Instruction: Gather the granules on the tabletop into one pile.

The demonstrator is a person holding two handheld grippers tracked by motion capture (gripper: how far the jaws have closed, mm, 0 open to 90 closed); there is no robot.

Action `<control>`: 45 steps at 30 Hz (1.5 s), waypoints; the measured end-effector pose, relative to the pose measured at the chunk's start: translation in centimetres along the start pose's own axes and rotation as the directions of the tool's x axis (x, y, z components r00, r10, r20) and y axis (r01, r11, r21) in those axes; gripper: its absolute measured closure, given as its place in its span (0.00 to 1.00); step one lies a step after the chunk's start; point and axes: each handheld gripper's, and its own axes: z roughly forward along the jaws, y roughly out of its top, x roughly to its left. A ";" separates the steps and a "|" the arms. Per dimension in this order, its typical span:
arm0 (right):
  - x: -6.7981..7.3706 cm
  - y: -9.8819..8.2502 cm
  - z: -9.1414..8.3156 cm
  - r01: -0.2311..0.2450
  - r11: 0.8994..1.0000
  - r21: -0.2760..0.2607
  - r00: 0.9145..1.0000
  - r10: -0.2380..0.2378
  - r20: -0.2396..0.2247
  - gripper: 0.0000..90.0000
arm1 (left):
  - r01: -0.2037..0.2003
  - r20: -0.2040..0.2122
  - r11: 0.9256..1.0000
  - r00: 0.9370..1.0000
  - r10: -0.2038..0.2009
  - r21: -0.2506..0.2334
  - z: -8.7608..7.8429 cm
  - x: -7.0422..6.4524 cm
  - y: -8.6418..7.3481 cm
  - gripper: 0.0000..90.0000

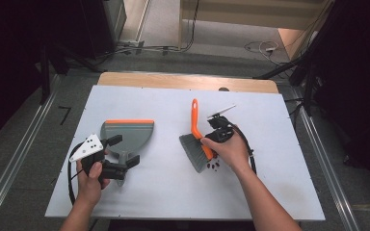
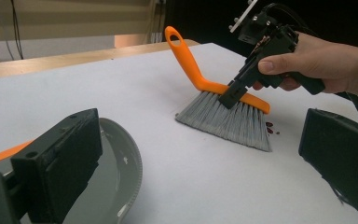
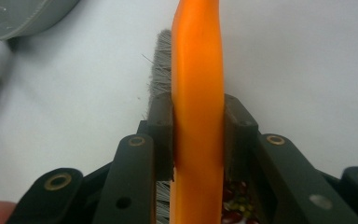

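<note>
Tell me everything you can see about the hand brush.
The hand brush looks plastic: an orange back and a bent orange handle ending in a hanging loop, with grey bristles fanning down onto the white table. The right tool is shut on its orange back. Small dark red bits lie by the bristle tips.

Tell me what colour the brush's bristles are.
Grey, under an orange back and handle; the brush shows this best in the left gripper view.

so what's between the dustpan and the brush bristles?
Bare white table, seen in the high view, separates dustpan from brush.
</note>
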 end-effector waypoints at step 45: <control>3.5 4.7 1.9 -0.046 0.998 -0.032 0.999 0.047 0.024 0.76 | 0.001 0.000 1.000 1.000 -0.001 -0.009 -0.2 0.2 0.1 0.00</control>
